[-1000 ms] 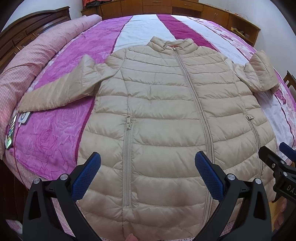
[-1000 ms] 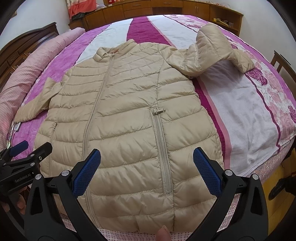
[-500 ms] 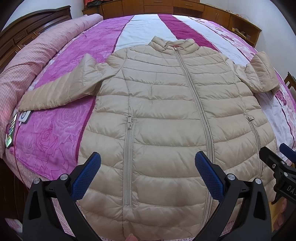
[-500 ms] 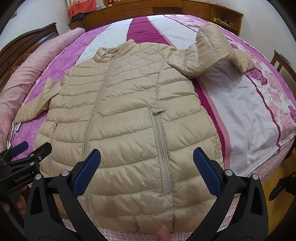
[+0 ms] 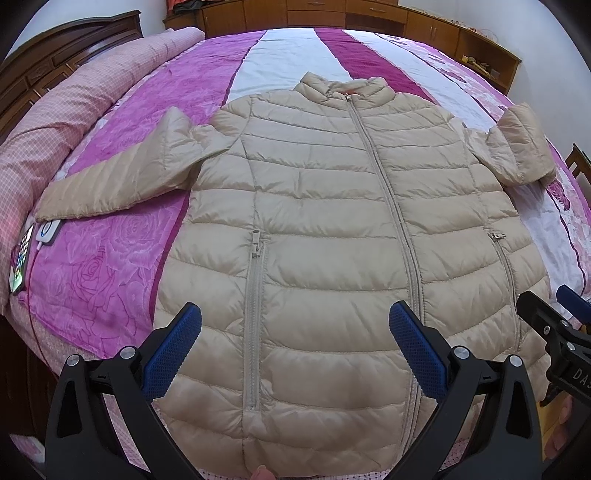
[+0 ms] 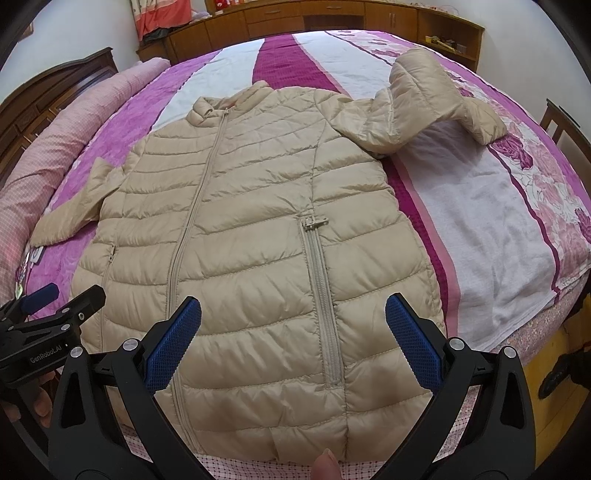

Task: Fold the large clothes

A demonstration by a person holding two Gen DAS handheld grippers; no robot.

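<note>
A: Where is the garment found?

B: A beige puffer jacket [image 5: 332, 229] is laid flat, front up and zipped, on the bed [image 5: 122, 266], its collar at 12 o'clock and its hem at 6 o'clock by the bed's near edge. One sleeve [image 5: 122, 173] is stretched out toward 9 o'clock; the other sleeve [image 6: 424, 99] is bent back on itself toward 1 o'clock.

A: How are the jaws set?

B: On the left gripper [image 5: 293, 347] the jaws are spread wide, and nothing is held between the blue pads [image 5: 173, 350]. The right gripper [image 6: 293, 345] is likewise spread and empty. Both are held over the lower part of the jacket; contact cannot be judged.

A: What else is seen around it?

B: A phone [image 5: 20, 262] with a lit screen and a small white device [image 5: 48, 232] are seen at 9 o'clock, just beside the stretched sleeve's cuff. A rolled pink quilt [image 5: 66, 96] is laid along the bed's side at 10 o'clock, against a dark wooden headboard [image 5: 74, 48]. Wooden cabinets [image 6: 332, 18] are lined up at 12 o'clock. A fingertip [image 6: 325, 463] is caught at 6 o'clock.
</note>
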